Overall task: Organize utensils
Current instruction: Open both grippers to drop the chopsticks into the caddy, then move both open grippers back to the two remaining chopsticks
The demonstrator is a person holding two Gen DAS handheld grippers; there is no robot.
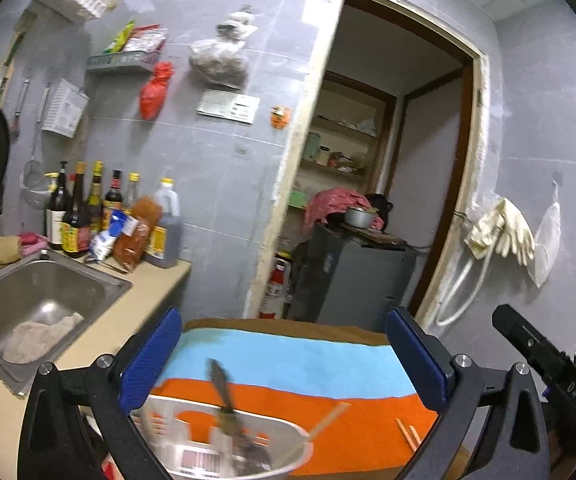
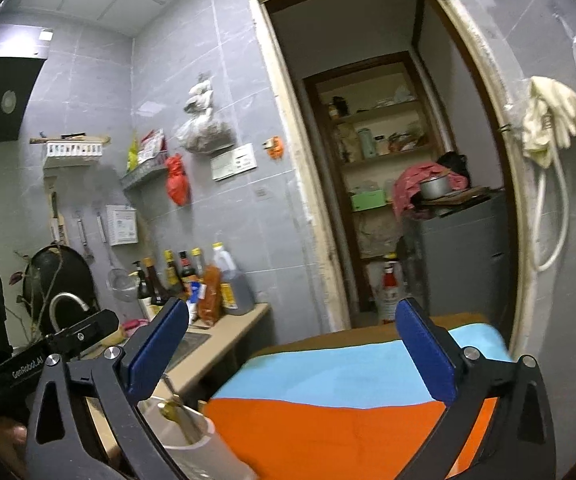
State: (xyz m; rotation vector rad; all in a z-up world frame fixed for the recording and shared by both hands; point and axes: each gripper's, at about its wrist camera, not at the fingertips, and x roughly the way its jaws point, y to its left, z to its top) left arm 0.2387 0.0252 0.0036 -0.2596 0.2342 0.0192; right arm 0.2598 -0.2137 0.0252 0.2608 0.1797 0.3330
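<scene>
A white utensil holder [image 1: 243,444] stands on the orange and blue cloth [image 1: 328,372], low between the fingers of my left gripper [image 1: 283,356]. It holds a dark-handled utensil [image 1: 221,388] and a chopstick [image 1: 328,420]. A pair of wooden chopsticks [image 1: 408,432] lies on the orange cloth to its right. My left gripper is open and empty above the holder. My right gripper [image 2: 296,352] is open and empty; the holder [image 2: 191,436] sits by its left finger with a brass-tipped utensil [image 2: 173,404] inside.
A steel sink [image 1: 43,296] with a rag lies to the left. Sauce bottles [image 1: 107,216] stand on the beige counter [image 1: 147,292]. A doorway [image 1: 372,184] with a grey cabinet is behind the table. Gloves [image 1: 504,236] hang on the right wall.
</scene>
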